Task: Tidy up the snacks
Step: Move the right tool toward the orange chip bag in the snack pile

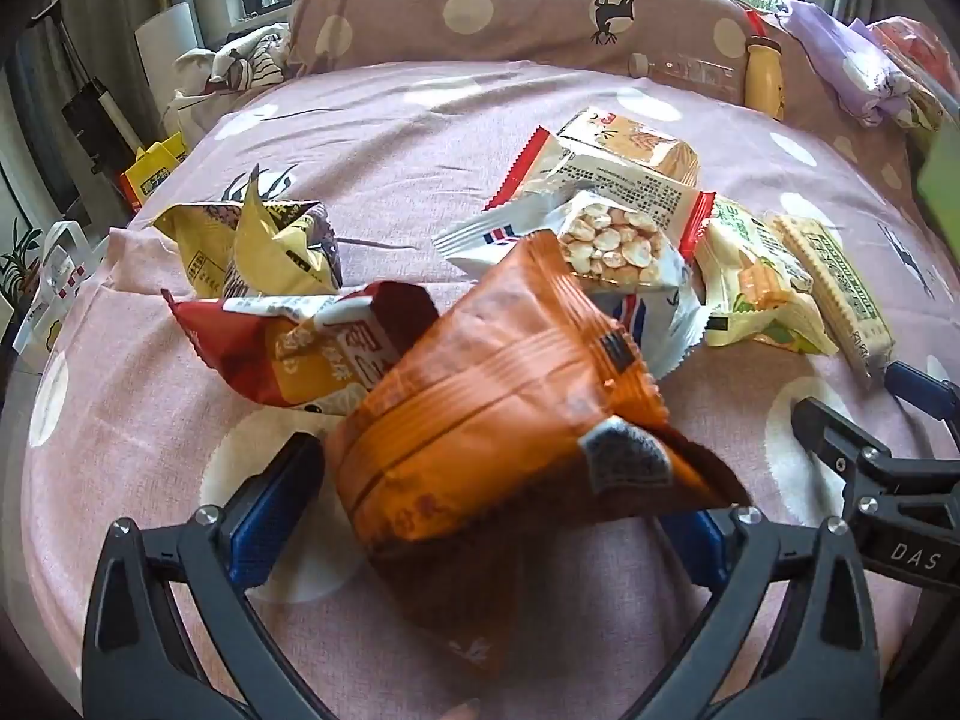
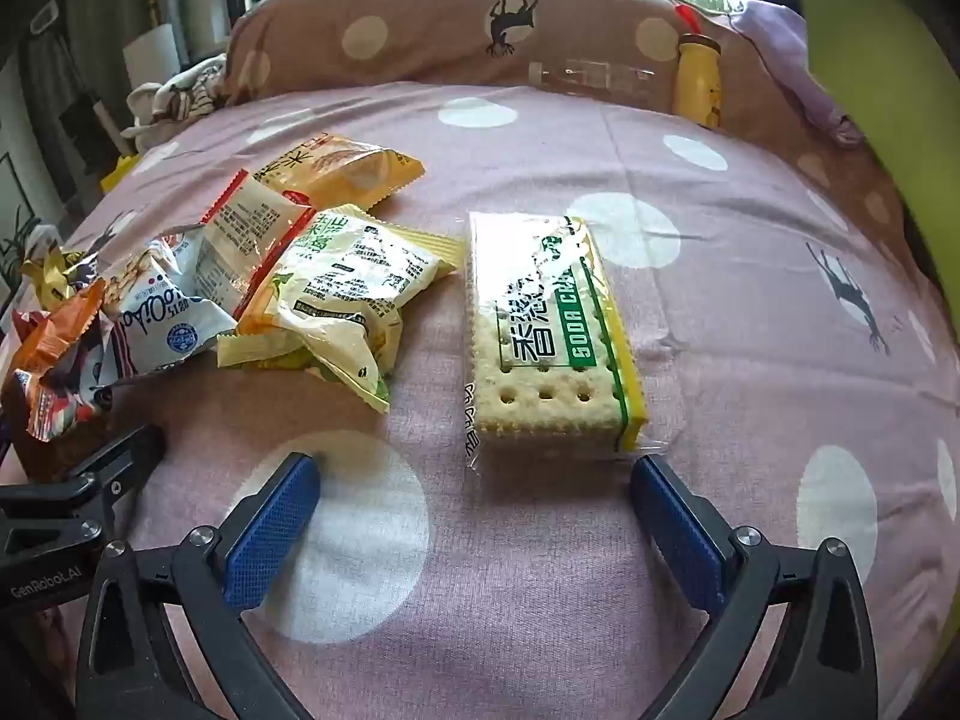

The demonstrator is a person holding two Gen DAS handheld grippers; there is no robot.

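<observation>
My left gripper holds an orange snack bag between its blue pads, lifted above the pink bedspread. Behind it lie a red and yellow bag, a yellow bag, a white puffed-snack pack, a red-edged pack and a pale yellow pack. My right gripper is open and empty, just in front of a soda cracker pack. The pale yellow pack lies to the left of the crackers. The orange bag shows at the far left.
A spotted pillow lies along the head of the bed, with a yellow bottle and a clear bottle against it. Crumpled clothes sit at the back left. Yellow boxes and bags stand off the bed's left edge.
</observation>
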